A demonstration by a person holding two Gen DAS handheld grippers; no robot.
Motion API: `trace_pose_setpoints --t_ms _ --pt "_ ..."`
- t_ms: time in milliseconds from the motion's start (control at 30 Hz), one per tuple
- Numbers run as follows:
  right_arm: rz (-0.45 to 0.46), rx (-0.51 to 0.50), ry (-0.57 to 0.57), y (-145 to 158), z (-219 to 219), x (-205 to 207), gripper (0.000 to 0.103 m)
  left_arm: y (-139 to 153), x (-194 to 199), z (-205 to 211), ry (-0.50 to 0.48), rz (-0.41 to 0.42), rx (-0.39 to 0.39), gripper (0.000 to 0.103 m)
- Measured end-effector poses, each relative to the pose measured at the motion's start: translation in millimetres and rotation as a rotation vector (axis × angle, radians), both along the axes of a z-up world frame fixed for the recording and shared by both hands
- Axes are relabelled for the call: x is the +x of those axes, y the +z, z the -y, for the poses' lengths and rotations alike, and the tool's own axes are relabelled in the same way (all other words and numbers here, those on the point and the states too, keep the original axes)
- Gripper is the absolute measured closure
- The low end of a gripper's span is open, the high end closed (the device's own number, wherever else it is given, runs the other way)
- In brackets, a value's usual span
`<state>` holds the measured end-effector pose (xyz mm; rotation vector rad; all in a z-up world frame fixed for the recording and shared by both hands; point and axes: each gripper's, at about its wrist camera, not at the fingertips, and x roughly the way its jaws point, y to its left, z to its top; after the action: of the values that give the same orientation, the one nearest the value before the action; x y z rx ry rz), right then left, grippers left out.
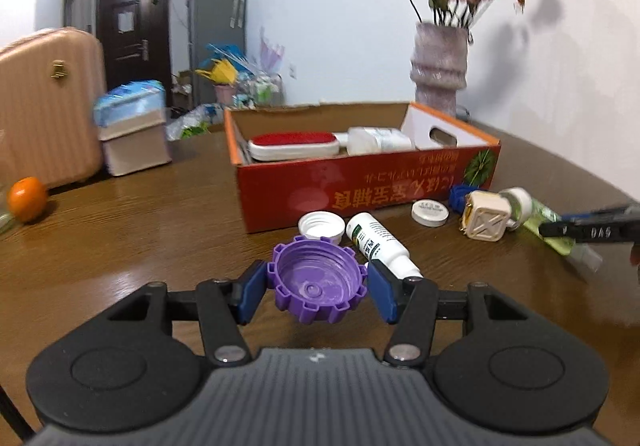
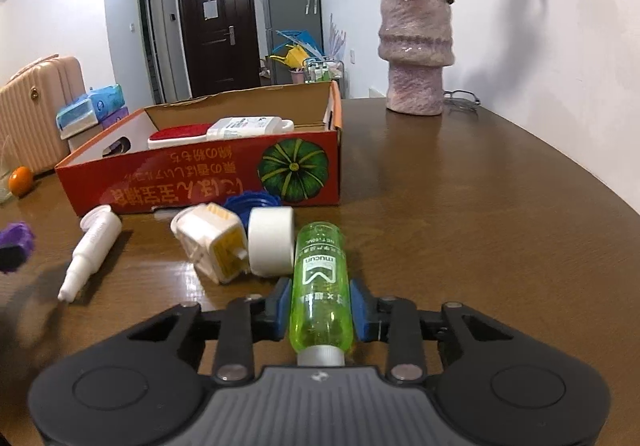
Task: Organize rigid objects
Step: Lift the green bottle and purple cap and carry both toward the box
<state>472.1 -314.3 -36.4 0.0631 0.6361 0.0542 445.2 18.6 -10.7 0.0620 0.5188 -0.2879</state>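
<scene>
Left gripper (image 1: 318, 292) clamps a purple ridged cap (image 1: 318, 280); right gripper (image 2: 322, 312) squeezes a green bottle (image 2: 320, 286), near the red carton's (image 2: 200, 186) front edge.

My left camera sits low over the table (image 1: 120, 238), close behind my left gripper (image 1: 318, 288), facing the box (image 1: 360, 186) and door. My right camera looks likewise from further right; both share box (image 2: 200, 182), vase (image 2: 416, 46) and door.

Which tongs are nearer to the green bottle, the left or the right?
Right. The right tongs have the green bottle between their pads. The left tongs are off to its side, closed on the purple cap.
</scene>
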Motion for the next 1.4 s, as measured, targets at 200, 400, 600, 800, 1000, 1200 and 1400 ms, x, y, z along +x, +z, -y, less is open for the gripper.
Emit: trace_pose_setpoints --t_ms 200,400,600,800,1000,1200,1400 --pt "0.019 0.014 -0.015 0.0 0.6 -45.6 0.073 13.6 -60.9 -11.5 0.078 0.051 -0.034 0.047" --pt "0.089 0.017 0.019 13.5 -15.0 -103.1 0.073 20.9 -124.1 -16.2 0.152 0.076 -0.096 0.047" --pt "0.149 0.048 0.058 26.0 -30.2 -161.7 0.073 22.1 -170.1 0.3 0.177 0.099 -0.031 0.047" --pt "0.218 0.058 0.067 42.8 -28.5 -216.0 0.073 32.0 -203.4 18.6 0.133 0.125 -0.037 0.047" --pt "0.269 0.106 0.065 54.9 -18.4 -248.9 0.073 40.6 -221.2 34.8 0.090 0.150 -0.040 0.047" --pt "0.254 0.136 0.068 55.3 -10.0 -246.4 0.073 49.4 -208.2 37.4 0.052 0.146 -0.064 0.047" --pt "0.274 0.179 0.088 69.3 -2.8 -204.1 0.073 66.3 -149.4 27.9 0.054 0.158 -0.098 0.047"
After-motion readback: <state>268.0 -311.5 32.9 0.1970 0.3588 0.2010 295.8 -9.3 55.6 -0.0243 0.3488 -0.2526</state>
